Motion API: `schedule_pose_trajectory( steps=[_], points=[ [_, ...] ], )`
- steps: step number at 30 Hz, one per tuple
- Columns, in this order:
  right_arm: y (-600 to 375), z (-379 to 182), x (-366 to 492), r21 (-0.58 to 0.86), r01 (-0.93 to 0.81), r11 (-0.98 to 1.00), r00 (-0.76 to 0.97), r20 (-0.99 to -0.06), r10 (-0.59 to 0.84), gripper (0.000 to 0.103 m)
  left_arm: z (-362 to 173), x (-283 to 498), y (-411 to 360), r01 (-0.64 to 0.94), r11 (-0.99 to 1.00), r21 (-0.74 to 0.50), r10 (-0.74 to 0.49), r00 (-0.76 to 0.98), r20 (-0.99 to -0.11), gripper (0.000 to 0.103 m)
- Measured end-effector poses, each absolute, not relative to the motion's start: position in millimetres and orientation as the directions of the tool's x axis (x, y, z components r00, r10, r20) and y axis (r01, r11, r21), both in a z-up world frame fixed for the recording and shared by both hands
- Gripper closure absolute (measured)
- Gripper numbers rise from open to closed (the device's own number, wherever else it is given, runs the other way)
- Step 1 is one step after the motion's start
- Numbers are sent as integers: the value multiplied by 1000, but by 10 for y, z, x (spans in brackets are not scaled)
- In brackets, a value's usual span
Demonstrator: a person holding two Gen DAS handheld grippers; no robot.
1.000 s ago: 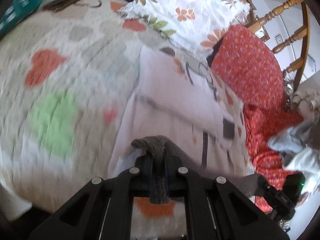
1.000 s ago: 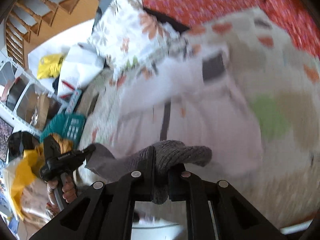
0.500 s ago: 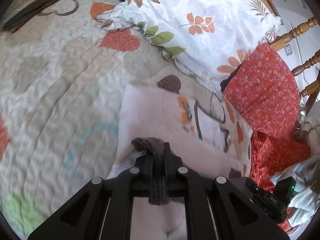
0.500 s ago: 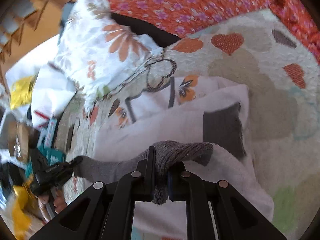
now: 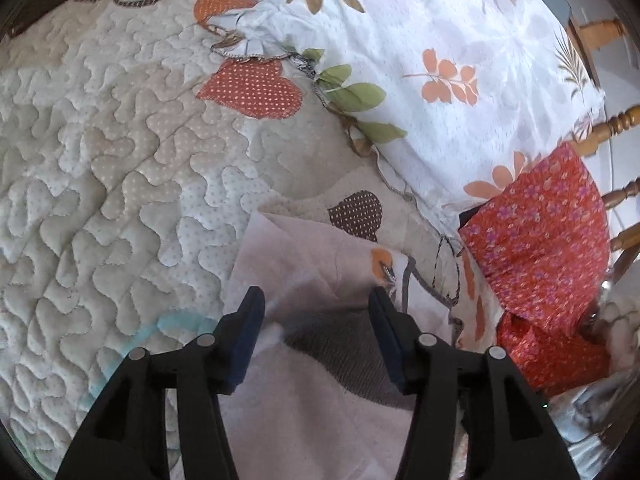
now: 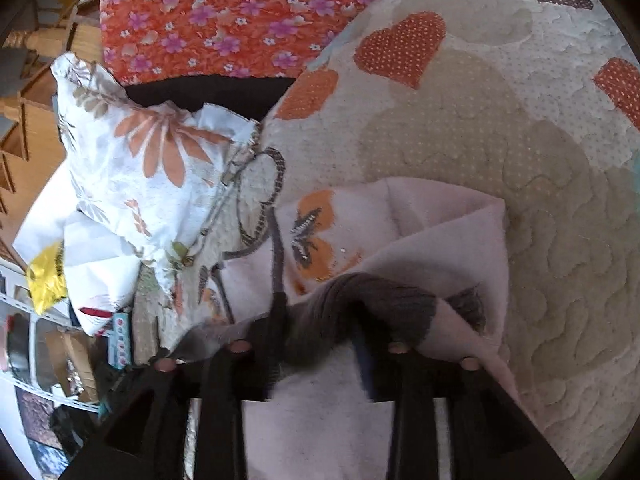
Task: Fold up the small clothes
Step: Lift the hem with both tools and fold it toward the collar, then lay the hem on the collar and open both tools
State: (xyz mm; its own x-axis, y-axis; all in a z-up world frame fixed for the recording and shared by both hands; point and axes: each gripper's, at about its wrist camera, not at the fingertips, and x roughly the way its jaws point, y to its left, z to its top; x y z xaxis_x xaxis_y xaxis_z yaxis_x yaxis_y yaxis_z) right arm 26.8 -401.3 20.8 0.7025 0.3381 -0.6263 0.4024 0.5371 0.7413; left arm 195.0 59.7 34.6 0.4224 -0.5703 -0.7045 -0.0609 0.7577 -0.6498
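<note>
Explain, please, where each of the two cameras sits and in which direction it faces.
Left wrist: sits on the left gripper, looks down along its open fingers at the pink garment and its grey ribbed cuff on the heart quilt.
Right wrist: sits on the right gripper, faces the same garment; another grey cuff lies between its opened fingers.
Both views share the garment, quilt, floral pillow and red floral cloth.

Garment (image 5: 320,420) on quilt (image 5: 120,184), beside pillow (image 5: 440,60)
</note>
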Motion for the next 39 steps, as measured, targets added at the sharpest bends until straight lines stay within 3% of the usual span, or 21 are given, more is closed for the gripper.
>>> schedule_pose_trajectory(
  steps=[2,4,10,15,18,23,26,31,39],
  points=[
    [-4104,283,191,766,402,502,740,-595,315,39,412,1906,579,-43,783,-621,-547,428,-719,45],
    [-4209,346,119,779,409,474,767,-575,283,32,494,1835,579,-21,810,-586,-518,444,-732,44],
    [-4412,458,-66,730,472,495,755,-624,201,28,674,1643,635,42,901,-431,-395,486,-779,36],
    [-4234,544,-100,624,470,624,691,-700,179,28,631,1446,782,83,955,-286,-289,490,-822,35],
    [-3978,654,-99,549,394,737,684,-711,164,34,558,1296,928,82,955,-284,-289,466,-836,35],
    [-3538,517,185,556,198,807,631,-702,329,37,475,1076,906,116,947,-300,-320,422,-848,35],
    [-3594,349,328,413,291,863,603,-780,170,38,506,993,850,135,948,-288,-318,428,-846,35],
    [-4305,344,85,348,589,730,627,-766,-141,35,533,971,841,164,954,-253,-300,439,-847,35],
    [-4413,522,-172,431,586,686,648,-758,-78,35,474,943,871,154,952,-263,-304,418,-856,35]
  ],
)
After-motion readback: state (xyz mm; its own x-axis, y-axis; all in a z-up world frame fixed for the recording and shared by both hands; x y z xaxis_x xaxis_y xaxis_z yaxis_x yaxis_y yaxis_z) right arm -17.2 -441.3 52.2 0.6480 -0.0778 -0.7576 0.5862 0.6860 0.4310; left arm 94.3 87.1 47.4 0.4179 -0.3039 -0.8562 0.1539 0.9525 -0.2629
